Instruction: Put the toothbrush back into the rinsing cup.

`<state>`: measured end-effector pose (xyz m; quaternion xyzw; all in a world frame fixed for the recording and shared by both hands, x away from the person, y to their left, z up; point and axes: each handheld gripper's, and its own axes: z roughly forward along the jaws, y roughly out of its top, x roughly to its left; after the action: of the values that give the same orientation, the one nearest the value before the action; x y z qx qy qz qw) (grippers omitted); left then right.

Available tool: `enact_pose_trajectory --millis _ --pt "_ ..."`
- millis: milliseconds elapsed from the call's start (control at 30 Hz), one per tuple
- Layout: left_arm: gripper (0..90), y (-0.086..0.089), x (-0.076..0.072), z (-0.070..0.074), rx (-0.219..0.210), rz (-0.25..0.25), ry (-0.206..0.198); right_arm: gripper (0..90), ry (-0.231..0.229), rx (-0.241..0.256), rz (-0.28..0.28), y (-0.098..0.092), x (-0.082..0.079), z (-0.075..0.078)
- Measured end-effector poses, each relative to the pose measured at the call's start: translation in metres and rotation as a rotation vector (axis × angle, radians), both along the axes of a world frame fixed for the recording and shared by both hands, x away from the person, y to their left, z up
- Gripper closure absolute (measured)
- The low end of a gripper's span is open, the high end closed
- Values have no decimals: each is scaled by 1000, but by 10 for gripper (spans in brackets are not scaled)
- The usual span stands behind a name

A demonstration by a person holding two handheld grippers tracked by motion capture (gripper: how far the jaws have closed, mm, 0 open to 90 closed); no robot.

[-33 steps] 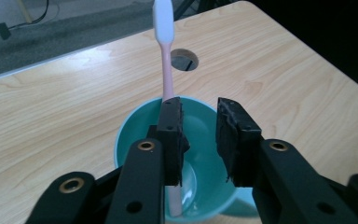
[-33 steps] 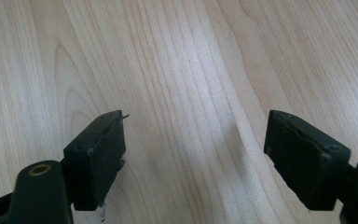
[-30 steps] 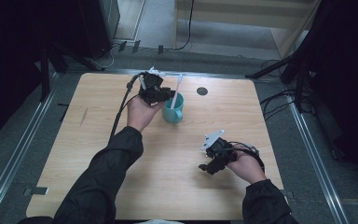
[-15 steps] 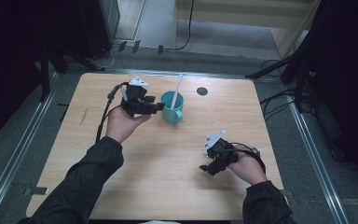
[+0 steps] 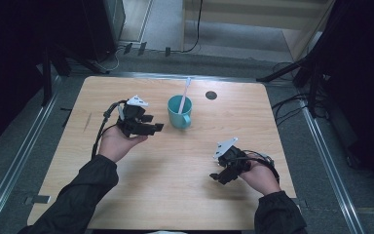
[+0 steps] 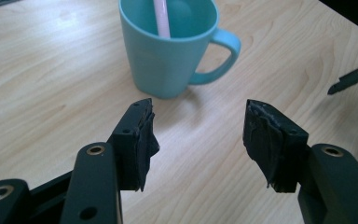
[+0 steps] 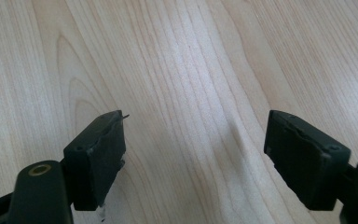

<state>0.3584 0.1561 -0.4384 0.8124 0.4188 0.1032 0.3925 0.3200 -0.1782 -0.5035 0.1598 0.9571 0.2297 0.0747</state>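
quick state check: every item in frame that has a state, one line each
teal mug: upright on the table, handle toward the person's side, untouched
pink-and-white stick: standing in the mug, leaning on its far rim
left gripper: open, holding nothing, aimed at the mug and short of it
right gripper: open, holding nothing, low over bare wood
table: a small dark round spot beyond the mug
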Motion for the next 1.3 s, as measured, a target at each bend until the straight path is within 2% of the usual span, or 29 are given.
enact_pose_trajectory --millis 233,600,800,867,933,1067,1200,1300 --pt "412 9 -10 -9 3 -8 27 205 3 -5 -9 -2 -2 -1" --pt "392 25 -27 -20 46 -29 52 204 -2 -6 -13 -6 -4 -1" --pt "379 42 -36 -24 49 -10 80 203 -3 -9 -16 -6 -4 -1" --pt "375 48 -38 -28 47 13 93 203 -3 -13 -23 -6 -3 -2" --pt "374 54 -39 -32 58 29 101 203 -4 -17 -41 -7 -2 -2" --pt "374 62 -40 -41 85 53 152 203 -6 -13 -43 -7 -2 -1" --pt "392 67 -39 -44 93 56 156 203 -2 -20 -30 -6 -2 -3" --pt "395 71 -37 -48 105 66 180 203 0 -21 -28 -5 -2 -3"
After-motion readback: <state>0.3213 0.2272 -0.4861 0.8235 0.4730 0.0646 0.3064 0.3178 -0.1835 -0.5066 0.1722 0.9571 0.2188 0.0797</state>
